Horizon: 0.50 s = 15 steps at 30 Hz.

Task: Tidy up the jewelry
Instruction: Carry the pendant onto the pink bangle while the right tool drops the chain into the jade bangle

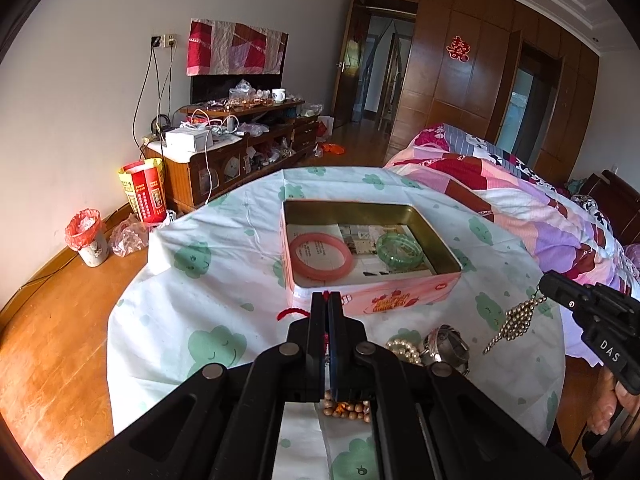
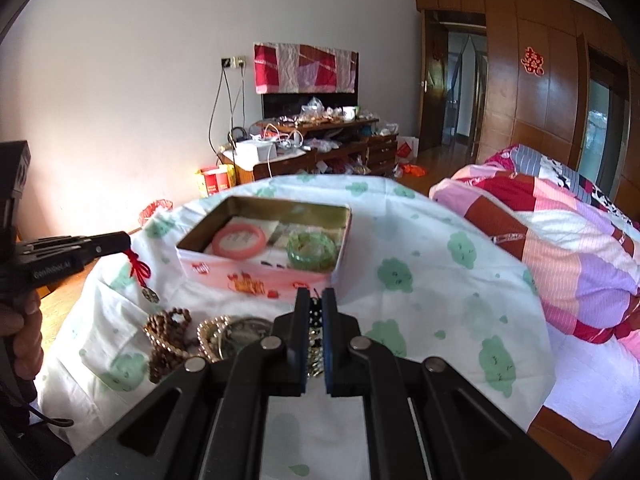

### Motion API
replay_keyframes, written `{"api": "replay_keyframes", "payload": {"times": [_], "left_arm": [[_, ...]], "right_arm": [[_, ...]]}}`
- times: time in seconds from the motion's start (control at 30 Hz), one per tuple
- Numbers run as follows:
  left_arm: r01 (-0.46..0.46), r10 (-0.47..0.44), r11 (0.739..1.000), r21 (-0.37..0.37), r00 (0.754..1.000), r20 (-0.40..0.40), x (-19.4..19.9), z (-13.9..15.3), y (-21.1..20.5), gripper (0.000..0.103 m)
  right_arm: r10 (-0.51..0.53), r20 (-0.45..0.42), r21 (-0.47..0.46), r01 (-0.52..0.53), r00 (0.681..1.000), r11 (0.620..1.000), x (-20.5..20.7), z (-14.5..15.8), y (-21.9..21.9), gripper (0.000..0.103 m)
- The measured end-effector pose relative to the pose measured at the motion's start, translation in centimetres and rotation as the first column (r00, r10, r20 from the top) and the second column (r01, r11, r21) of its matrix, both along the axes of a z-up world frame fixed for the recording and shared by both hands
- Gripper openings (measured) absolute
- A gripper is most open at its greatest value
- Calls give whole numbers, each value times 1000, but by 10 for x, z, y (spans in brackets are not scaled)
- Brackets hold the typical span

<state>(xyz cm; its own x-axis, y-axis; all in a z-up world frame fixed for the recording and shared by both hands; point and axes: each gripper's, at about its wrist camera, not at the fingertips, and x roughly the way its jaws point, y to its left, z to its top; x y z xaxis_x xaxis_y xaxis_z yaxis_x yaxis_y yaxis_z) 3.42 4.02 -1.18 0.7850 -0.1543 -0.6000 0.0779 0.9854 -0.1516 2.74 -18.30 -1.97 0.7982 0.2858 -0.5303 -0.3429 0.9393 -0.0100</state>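
I'm clamping the gold bead chain (image 1: 516, 316) in my right gripper (image 2: 315, 300), left gripper (image 1: 327, 300) pinching the red cord (image 2: 138, 266); carrying both slowly forward over the tin (image 2: 256, 276), clearing its near wall.

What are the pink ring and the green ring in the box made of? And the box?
Pink bangle: looks like polished stone or glass, smooth, milky and even. Green bangle: glassy or plastic, since it is see-through with a ribbed pattern. Box: metal tin, judging by the shiny gold inside walls and printed pink outside.
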Motion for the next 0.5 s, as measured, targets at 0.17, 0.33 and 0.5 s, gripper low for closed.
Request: {"api": "replay_keyframes", "payload": {"times": [0.17, 0.33, 0.5], "left_arm": [[10, -11, 1000, 22, 1000, 23, 2, 12, -3, 0], [24, -27, 998, 53, 998, 49, 8, 25, -8, 0], [33, -38, 997, 72, 997, 61, 16, 35, -13, 0]], "right_arm": [[15, 22, -3, -14, 1000, 1000, 3, 12, 1, 7], [27, 31, -5, -26, 999, 1000, 12, 20, 4, 7], [38, 36, 1, -38, 999, 999, 21, 28, 7, 7]]}}
